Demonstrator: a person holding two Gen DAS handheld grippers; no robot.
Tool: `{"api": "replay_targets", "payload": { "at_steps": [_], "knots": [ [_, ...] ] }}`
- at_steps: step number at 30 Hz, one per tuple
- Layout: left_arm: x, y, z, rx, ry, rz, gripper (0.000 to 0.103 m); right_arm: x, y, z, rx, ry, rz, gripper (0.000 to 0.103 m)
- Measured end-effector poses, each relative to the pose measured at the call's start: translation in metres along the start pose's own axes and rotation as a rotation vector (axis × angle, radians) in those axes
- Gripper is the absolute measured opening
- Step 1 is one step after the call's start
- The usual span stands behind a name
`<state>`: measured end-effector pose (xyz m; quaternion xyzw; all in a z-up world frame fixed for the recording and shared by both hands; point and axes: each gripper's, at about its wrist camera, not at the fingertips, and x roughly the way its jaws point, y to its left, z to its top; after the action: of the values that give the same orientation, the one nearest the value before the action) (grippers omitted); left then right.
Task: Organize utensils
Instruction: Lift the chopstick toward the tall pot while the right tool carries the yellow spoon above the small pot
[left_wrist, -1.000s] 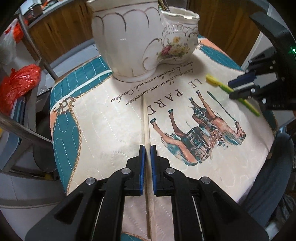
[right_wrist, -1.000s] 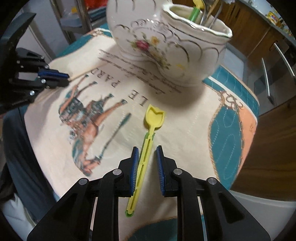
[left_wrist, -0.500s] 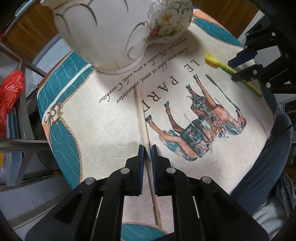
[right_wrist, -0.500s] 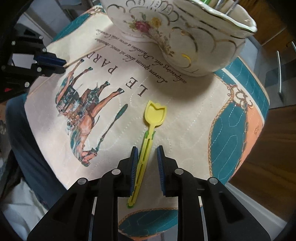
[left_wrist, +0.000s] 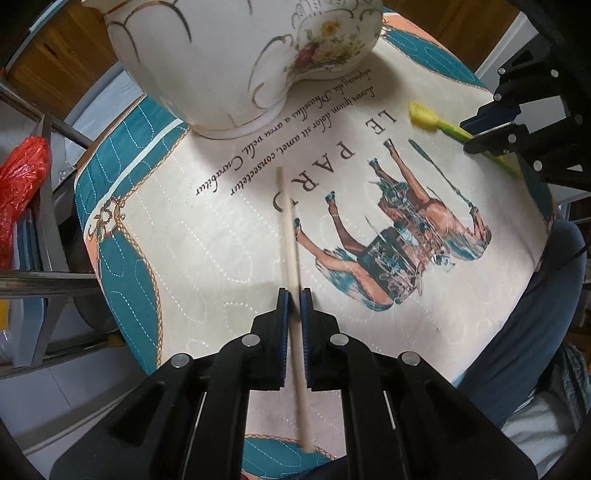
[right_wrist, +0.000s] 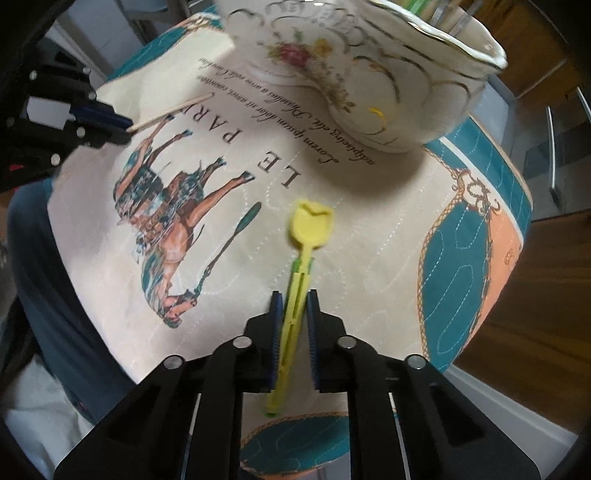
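Firmly clamped: chopstick (left_wrist: 290, 236), yellow fork (right_wrist: 295, 280)

ceramic holder (left_wrist: 236, 62) top cut off by frame | yellow spoon (left_wrist: 439, 123) handle hidden behind right claw (left_wrist: 487, 129)

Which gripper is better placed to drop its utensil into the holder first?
Probably right. The right gripper holds the yellow spoon, and its view shows the holder's open rim just ahead. The left gripper holds the chopstick but faces only the holder's outer wall, with the opening out of view.
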<state>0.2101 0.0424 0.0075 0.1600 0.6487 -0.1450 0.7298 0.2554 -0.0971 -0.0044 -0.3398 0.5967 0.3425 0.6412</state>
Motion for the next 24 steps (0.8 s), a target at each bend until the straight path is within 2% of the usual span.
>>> {"api": "replay_targets", "payload": {
  "at_steps": [5,8,16,20,23,24],
  "knots": [
    [-0.007,-0.008,-0.015,-0.003,-0.074,0.019,0.005,-0.010,0.020,-0.012,-0.013,-0.059,-0.035,0.010],
    [-0.020,-0.008,-0.032,-0.027,-0.175,-0.014,0.005,-0.015,0.023,-0.027,-0.010,-0.122,-0.027,0.010],
    [-0.059,0.001,-0.083,-0.130,-0.507,-0.086,0.005,-0.045,0.018,-0.066,0.085,-0.424,0.083,0.010],
    [-0.076,0.008,-0.094,-0.161,-0.693,-0.113,0.005,-0.059,-0.001,-0.082,0.165,-0.606,0.119,0.010],
    [-0.093,0.009,-0.095,-0.194,-0.838,-0.122,0.005,-0.067,-0.012,-0.087,0.214,-0.708,0.130,0.010],
    [-0.097,0.010,-0.088,-0.201,-0.871,-0.114,0.005,-0.068,-0.027,-0.085,0.224,-0.735,0.136,0.010]
  ]
}}
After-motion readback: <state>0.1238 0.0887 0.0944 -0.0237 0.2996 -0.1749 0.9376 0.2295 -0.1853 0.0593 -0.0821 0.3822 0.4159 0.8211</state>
